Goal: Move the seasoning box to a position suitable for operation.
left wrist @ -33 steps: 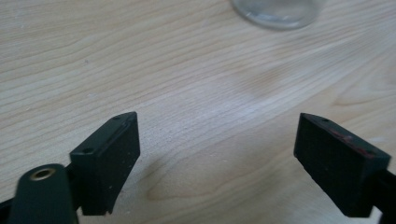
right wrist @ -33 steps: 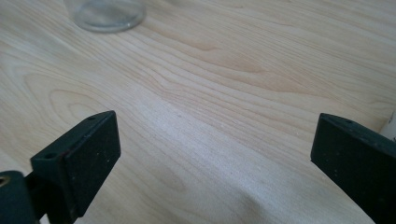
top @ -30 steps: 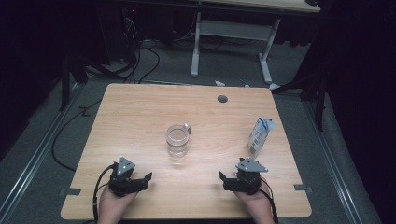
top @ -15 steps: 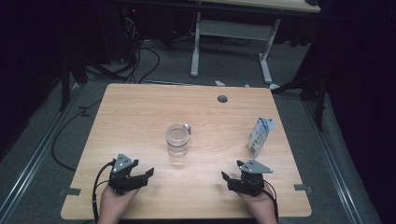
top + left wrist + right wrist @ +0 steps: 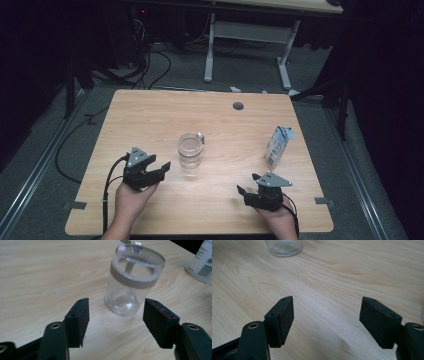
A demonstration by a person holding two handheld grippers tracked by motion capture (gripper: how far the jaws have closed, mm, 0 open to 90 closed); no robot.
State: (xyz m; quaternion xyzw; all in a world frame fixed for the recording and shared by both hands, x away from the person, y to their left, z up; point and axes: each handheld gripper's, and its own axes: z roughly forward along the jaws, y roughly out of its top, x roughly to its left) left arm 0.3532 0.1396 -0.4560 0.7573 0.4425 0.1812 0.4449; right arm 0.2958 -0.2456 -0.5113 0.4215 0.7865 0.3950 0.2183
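Hovering wide open just left of the jar: left hand-held gripper; right hand-held gripper, equally wide, nearer the carton.

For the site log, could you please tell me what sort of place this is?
Probably a lab or recording workroom: a light wooden table on grey carpet, black cables on the floor, and a white-legged desk behind.

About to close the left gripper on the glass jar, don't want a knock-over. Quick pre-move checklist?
1. Left gripper jaws open wider than the jar: ok.
2. Glass jar upright on the table, lid on: ok.
3. Jar between the jaws: not ok, it stands ahead of the tips.
4. Jar centred on the gap: ok, roughly.
5. Right gripper open, apart from the jar: ok.
6. Carton off the left gripper's path: ok.
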